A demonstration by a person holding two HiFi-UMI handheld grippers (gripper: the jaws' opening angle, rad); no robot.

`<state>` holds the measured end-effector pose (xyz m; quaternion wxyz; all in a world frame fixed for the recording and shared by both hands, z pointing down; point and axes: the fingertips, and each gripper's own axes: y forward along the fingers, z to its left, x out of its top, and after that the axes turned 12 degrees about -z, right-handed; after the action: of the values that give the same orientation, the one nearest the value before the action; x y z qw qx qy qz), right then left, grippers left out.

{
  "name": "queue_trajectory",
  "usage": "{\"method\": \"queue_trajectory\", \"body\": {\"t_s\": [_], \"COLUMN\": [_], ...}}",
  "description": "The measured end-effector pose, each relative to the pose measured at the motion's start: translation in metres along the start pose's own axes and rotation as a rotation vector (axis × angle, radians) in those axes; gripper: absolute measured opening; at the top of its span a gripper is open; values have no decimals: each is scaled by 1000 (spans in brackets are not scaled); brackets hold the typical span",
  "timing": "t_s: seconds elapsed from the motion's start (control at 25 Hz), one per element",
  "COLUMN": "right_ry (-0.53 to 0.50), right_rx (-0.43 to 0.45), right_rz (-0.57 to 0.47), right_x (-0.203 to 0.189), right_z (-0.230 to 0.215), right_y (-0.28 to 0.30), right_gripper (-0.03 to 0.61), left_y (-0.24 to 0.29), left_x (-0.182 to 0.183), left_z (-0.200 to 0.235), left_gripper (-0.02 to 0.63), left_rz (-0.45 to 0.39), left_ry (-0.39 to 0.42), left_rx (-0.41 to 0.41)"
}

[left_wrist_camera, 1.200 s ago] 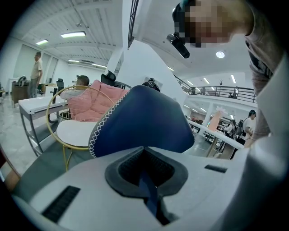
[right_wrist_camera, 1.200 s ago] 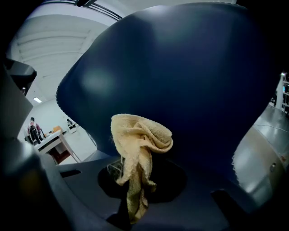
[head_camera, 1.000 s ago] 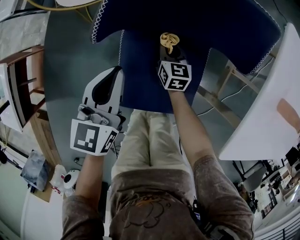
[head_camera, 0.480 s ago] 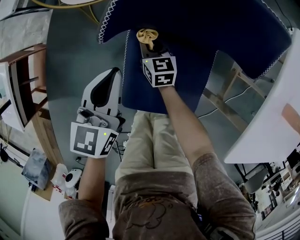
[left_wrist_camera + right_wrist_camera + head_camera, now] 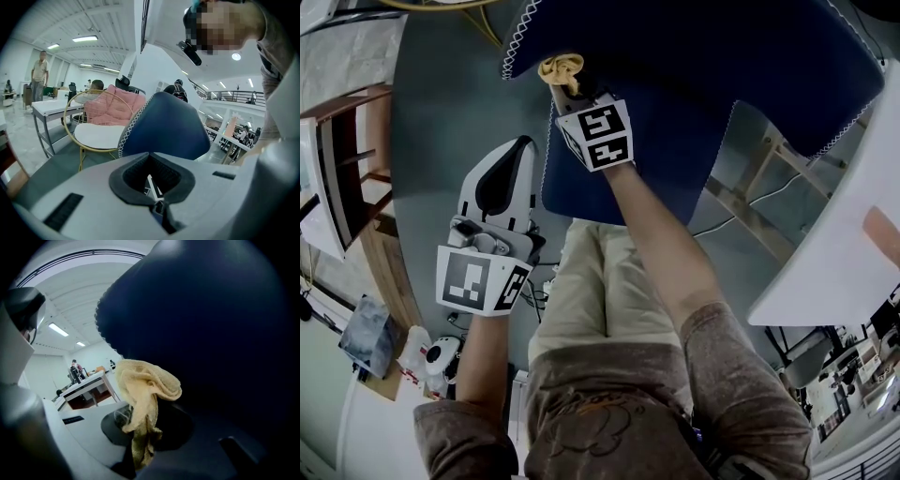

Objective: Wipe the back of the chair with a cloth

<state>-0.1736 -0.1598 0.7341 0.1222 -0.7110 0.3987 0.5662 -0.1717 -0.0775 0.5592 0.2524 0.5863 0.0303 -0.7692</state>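
Up at the left edge of the blue chair back (image 5: 703,66), pinching the yellow cloth (image 5: 560,68) tight in the right gripper (image 5: 570,91), against the fabric. Lower down, just beside that edge, holding the left gripper (image 5: 520,148) closed, empty.

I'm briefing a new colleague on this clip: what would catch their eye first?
The bunched yellow cloth pinched in the fingers of the right gripper, against the dark blue chair back near its white-stitched left edge. Next, the left gripper, shut and empty, held lower left, off the chair.
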Motion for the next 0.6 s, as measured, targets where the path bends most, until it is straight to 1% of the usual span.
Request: {"method": "queue_trajectory", "body": {"t_s": [0.12, 0.2, 0.4, 0.6], "right_ry": [-35, -37, -10, -41], "right_rx": [43, 47, -7, -53], "right_rz": [-15, -24, -48, -67], "right_x": [4, 5, 24, 61], "right_z": [18, 24, 19, 3], "right_y": [-9, -19, -61, -117], "right_gripper": [69, 69, 69, 69], "left_y": [-5, -8, -18, -26], "left_x": [1, 1, 18, 39], "left_z": [0, 0, -4, -22], "left_gripper": [3, 3, 3, 3], "left_rz": [-6, -8, -26, -59], "left_ry": [5, 5, 14, 13], "left_rx": [1, 4, 20, 15]}}
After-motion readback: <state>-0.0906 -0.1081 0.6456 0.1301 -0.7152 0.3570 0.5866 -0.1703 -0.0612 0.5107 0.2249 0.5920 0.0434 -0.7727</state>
